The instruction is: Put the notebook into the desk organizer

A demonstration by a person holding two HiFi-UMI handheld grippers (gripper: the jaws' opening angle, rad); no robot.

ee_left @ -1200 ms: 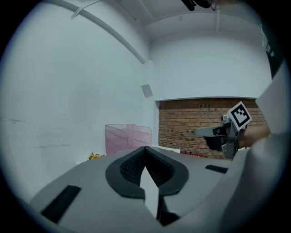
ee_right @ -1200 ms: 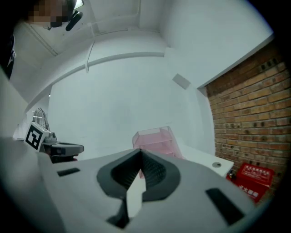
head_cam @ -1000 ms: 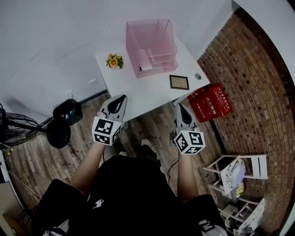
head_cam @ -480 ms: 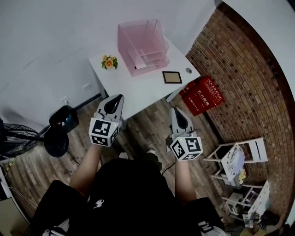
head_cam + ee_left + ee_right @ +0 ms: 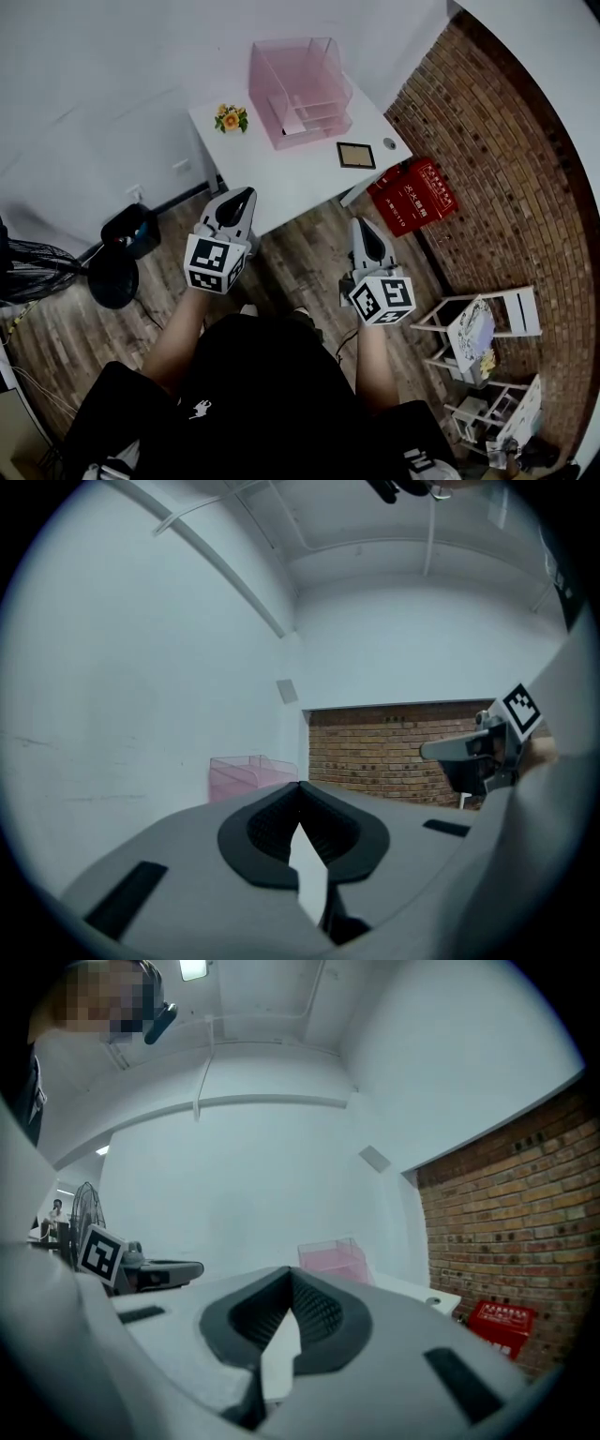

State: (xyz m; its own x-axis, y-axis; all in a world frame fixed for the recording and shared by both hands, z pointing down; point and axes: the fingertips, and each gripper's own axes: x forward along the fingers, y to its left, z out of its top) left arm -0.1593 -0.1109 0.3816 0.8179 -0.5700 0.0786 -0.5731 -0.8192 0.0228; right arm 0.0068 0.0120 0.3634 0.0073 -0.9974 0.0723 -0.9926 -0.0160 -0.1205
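A dark notebook (image 5: 356,155) with a pale border lies flat on the white desk (image 5: 281,187), near its right edge. The pink see-through desk organizer (image 5: 300,89) stands at the back of the desk, and also shows in the left gripper view as the organizer (image 5: 248,772) and in the right gripper view as the organizer (image 5: 333,1260). My left gripper (image 5: 241,195) is held over the floor just short of the desk's front edge, shut and empty. My right gripper (image 5: 360,225) hangs lower right of the desk corner, also shut and empty.
A small pot of flowers (image 5: 231,119) sits at the desk's left corner and a small round object (image 5: 390,144) at its right edge. A red box (image 5: 419,199) lies on the floor by the brick wall (image 5: 506,169). A fan (image 5: 37,267) and a black object (image 5: 129,230) stand to the left.
The head view has swung a little, so the desk shifts in the picture. Both grippers stay shut and short of the desk; the right one sits slightly lower.
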